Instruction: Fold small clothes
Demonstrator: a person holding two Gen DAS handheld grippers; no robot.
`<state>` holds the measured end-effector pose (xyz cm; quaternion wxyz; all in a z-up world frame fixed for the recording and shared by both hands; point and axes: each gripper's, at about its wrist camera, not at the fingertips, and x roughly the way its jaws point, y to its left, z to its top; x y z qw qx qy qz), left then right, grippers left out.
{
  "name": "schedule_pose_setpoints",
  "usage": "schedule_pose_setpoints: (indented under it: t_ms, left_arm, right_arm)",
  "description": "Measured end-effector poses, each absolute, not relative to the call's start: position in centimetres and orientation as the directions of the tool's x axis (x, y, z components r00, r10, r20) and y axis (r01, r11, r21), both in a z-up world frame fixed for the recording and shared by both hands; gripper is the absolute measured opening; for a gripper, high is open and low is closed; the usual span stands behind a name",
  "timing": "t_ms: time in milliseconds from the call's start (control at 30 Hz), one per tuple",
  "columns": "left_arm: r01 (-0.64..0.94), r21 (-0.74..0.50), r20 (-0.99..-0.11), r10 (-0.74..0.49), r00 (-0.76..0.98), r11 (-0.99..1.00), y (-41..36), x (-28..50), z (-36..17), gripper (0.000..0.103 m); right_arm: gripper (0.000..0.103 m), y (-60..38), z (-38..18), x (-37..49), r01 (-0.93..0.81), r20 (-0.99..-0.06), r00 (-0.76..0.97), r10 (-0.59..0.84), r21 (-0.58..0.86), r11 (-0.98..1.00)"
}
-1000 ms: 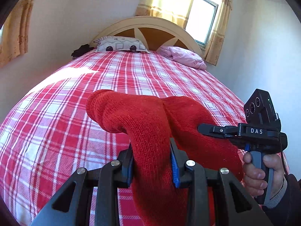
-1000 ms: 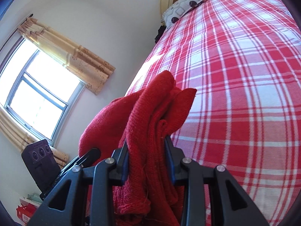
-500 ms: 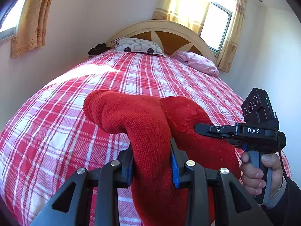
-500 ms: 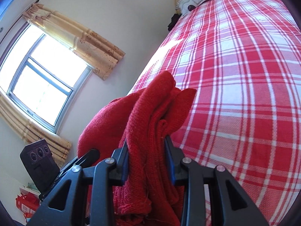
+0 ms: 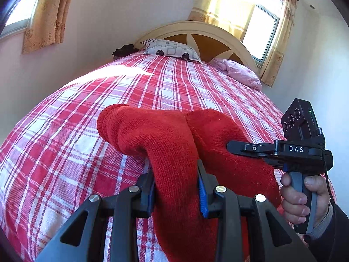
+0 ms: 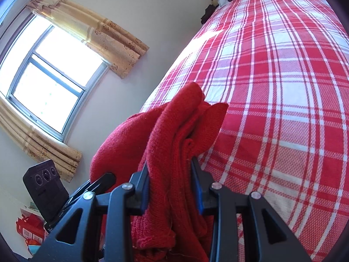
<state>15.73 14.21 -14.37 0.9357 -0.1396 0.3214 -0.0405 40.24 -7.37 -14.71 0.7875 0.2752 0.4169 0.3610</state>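
Observation:
A red knitted garment (image 5: 165, 139) hangs in the air above the bed, held by both grippers. My left gripper (image 5: 176, 187) is shut on one bunched part of it, with a thick fold draped over to the left. My right gripper (image 6: 172, 185) is shut on another bunched part of the garment (image 6: 174, 135). In the left wrist view the right gripper (image 5: 235, 149) reaches in from the right, its tips pressed into the knit. In the right wrist view the left gripper (image 6: 102, 180) shows at lower left behind the cloth.
The bed with a red and white checked sheet (image 5: 65, 144) lies below and ahead. A patterned pillow (image 5: 172, 50) and a pink pillow (image 5: 237, 72) lie by the curved headboard (image 5: 202, 32). Curtained windows (image 6: 43, 69) are in the walls. A red bag (image 6: 30, 229) sits on the floor.
Both grippers, still holding the garment, have tilted upward a little, so the bed sits lower in view. The garment keeps its shape.

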Motion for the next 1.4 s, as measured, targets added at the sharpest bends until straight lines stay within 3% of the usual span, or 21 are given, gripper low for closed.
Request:
schedule_pose_setpoints:
  t_ms: [433, 633, 900, 1033, 1100, 1267, 1400]
  left_arm:
    - [-0.057, -0.288, -0.619, -0.141, 0.773, 0.956, 15.6, 14.9, -16.9, 0.033]
    - [-0.106, -0.312, -0.655, -0.133, 0.744, 0.944, 16.7, 14.6, -19.3, 0.042]
    - [-0.119, -0.269, -0.663, -0.094, 0.743, 0.956, 16.0, 12.8, -18.4, 0.049]
    - [-0.131, -0.184, -0.656, -0.022, 0.755, 0.974, 15.1, 11.1, -17.2, 0.055]
    - [-0.158, -0.133, -0.647, 0.035, 0.762, 0.978, 14.8, 9.9, -16.3, 0.064]
    - [-0.219, -0.087, -0.558, 0.135, 0.819, 0.972, 14.8, 7.6, -14.0, 0.084]
    - [-0.243, -0.102, -0.499, 0.162, 0.851, 0.965, 15.1, 6.4, -11.7, 0.085]
  right_arm:
    - [0.036, -6.8, -17.2, 40.9, -0.324, -0.478, 0.313, 0.82, 0.758, 0.566]
    - [0.04, -7.0, -18.7, 41.3, -0.291, -0.503, 0.299, 0.811, 0.761, 0.58]
    - [0.061, -9.3, -18.8, 40.5, -0.294, -0.497, 0.29, 0.818, 0.767, 0.571]
    - [0.062, -11.1, -18.1, 39.1, -0.293, -0.508, 0.335, 0.793, 0.744, 0.6]
    - [0.066, -11.9, -17.4, 38.0, -0.303, -0.512, 0.366, 0.777, 0.725, 0.619]
    - [0.087, -13.5, -13.2, 33.2, -0.369, -0.51, 0.524, 0.682, 0.585, 0.722]
    - [0.098, -14.6, -9.9, 29.1, -0.43, -0.462, 0.619, 0.636, 0.479, 0.766]
